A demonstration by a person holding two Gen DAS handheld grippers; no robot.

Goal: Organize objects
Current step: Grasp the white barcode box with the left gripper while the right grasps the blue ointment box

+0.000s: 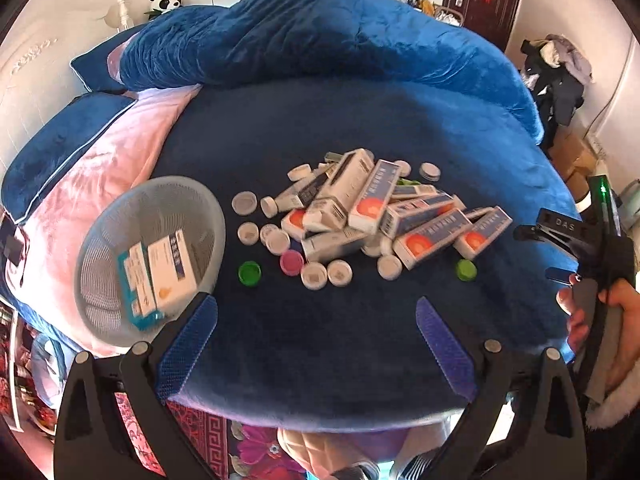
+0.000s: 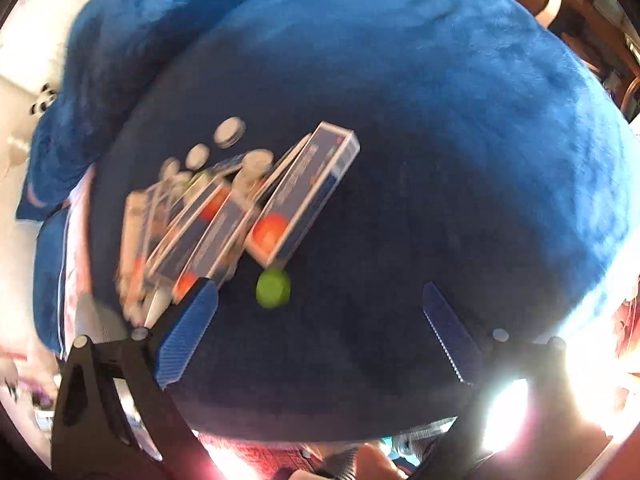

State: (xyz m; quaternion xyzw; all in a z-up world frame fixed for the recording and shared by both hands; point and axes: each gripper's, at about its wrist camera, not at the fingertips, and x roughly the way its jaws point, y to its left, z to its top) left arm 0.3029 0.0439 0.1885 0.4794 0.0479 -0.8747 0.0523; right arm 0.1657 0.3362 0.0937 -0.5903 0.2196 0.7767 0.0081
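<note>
A pile of white-and-blue medicine boxes [image 1: 384,208] with orange dots lies on the dark blue blanket [image 1: 320,128], ringed by white bottle caps [image 1: 316,275], a pink cap [image 1: 291,262] and green caps [image 1: 249,273]. A white mesh basket [image 1: 148,256] at the left holds two boxes. My left gripper [image 1: 316,320] is open and empty, in front of the pile. My right gripper [image 2: 320,304] is open and empty; the boxes [image 2: 296,200] and a green cap [image 2: 273,289] lie ahead on its left, blurred. The right gripper also shows in the left wrist view [image 1: 580,240], at the right edge.
A rumpled blue quilt [image 1: 320,28] is heaped at the back of the bed. A pink sheet and blue pillows [image 1: 72,148] lie to the left. A toy panda [image 1: 166,0], a door and a clothes pile [image 1: 560,76] stand beyond the bed.
</note>
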